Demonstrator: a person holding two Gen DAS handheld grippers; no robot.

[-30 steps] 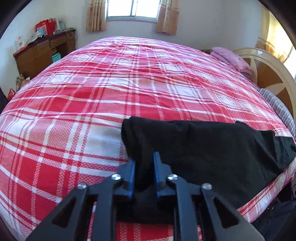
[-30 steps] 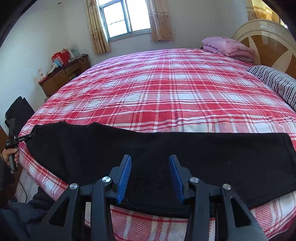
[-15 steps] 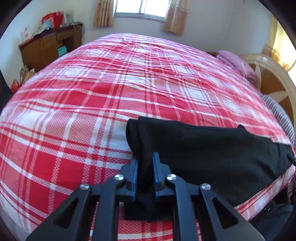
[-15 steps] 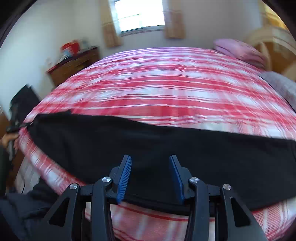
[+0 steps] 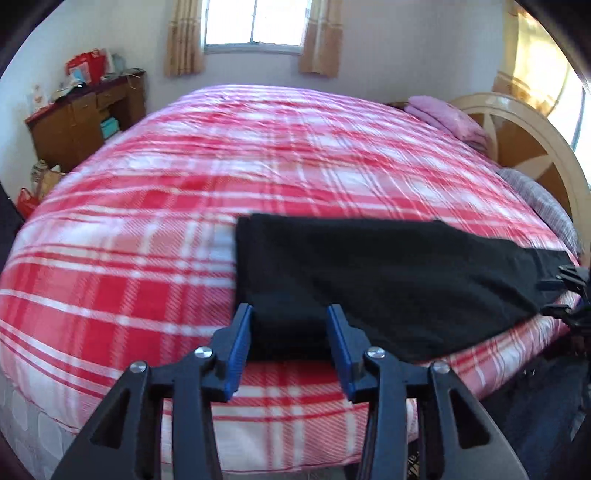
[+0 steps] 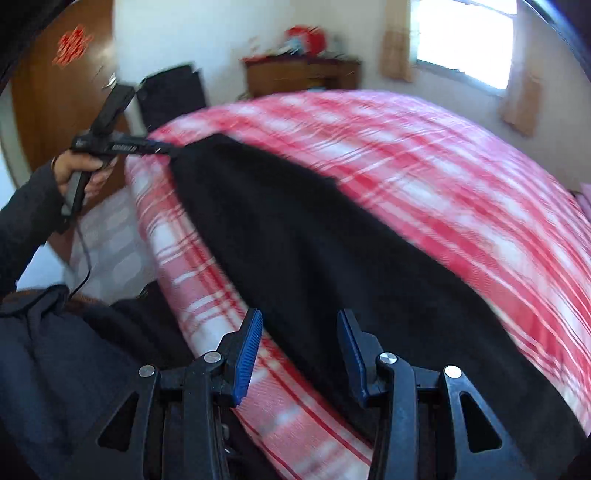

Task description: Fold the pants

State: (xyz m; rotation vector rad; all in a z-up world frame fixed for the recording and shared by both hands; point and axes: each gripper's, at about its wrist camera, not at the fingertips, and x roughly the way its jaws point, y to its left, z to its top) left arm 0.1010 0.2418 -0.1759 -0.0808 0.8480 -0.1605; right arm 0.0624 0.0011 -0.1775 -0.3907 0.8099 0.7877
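Note:
Black pants [image 5: 388, 280] lie flat in a long strip along the near edge of the red plaid bed [image 5: 258, 155]. My left gripper [image 5: 290, 325] is open, its blue pads on either side of the pants' left end near the bed edge. My right gripper [image 6: 299, 332] is open and empty, over the pants [image 6: 314, 240] at the bed edge. In the right wrist view the left gripper [image 6: 162, 149] shows far off at the pants' end, held in a hand. In the left wrist view the right gripper [image 5: 569, 291] shows at the far right end of the pants.
A wooden dresser [image 5: 85, 118] with clutter stands at the back left under a window [image 5: 255, 22]. A pink folded blanket [image 5: 447, 118], a striped pillow [image 5: 535, 199] and a round headboard [image 5: 524, 133] are on the right. A wooden door [image 6: 66, 74] is behind the person's arm [image 6: 29, 221].
My left gripper has opened and let go of the pants' end, which now lies on the bed. My right gripper has swung left and stayed open.

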